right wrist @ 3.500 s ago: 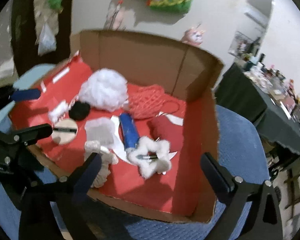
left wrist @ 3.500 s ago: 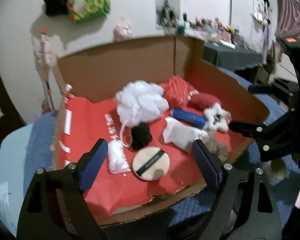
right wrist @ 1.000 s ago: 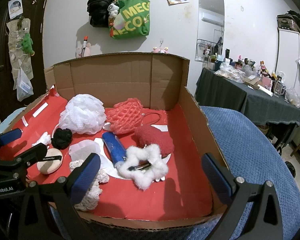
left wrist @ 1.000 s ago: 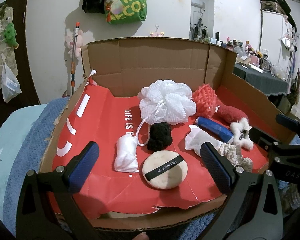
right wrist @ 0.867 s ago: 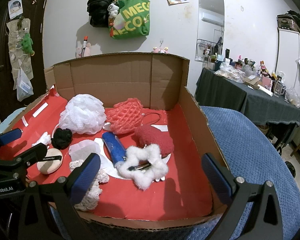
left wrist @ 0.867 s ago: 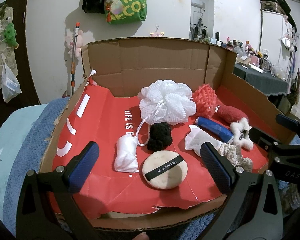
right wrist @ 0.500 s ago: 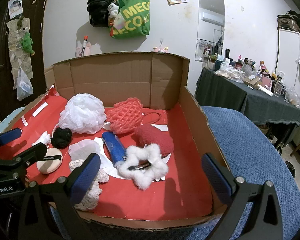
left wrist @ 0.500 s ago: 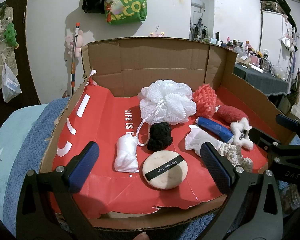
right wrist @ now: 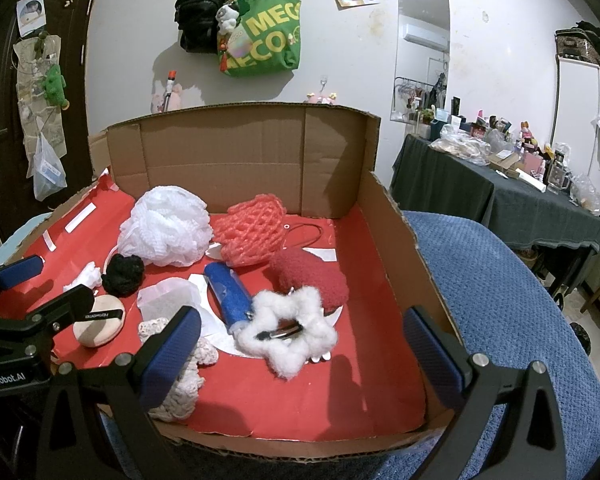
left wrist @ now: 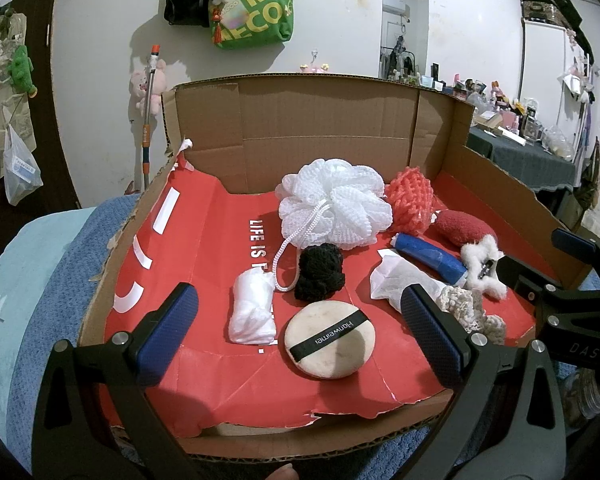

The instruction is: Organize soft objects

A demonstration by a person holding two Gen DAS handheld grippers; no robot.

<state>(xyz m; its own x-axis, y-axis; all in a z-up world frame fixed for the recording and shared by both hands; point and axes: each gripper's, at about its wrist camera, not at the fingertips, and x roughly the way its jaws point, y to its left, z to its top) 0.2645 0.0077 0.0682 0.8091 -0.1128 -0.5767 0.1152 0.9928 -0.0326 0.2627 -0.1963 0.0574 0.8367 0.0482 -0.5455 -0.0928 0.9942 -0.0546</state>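
Left claw (left wrist: 298, 332) and right claw (right wrist: 300, 344) both hang spread and empty at the frame bottoms; the soft objects, white loofah (left wrist: 336, 210) among them, lie mid-frame inside the cardboard box (left wrist: 324, 120).

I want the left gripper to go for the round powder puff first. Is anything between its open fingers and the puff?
Nothing visible. The powder puff lies on the red liner directly ahead of the open left gripper; only the low front cardboard wall sits below that path.
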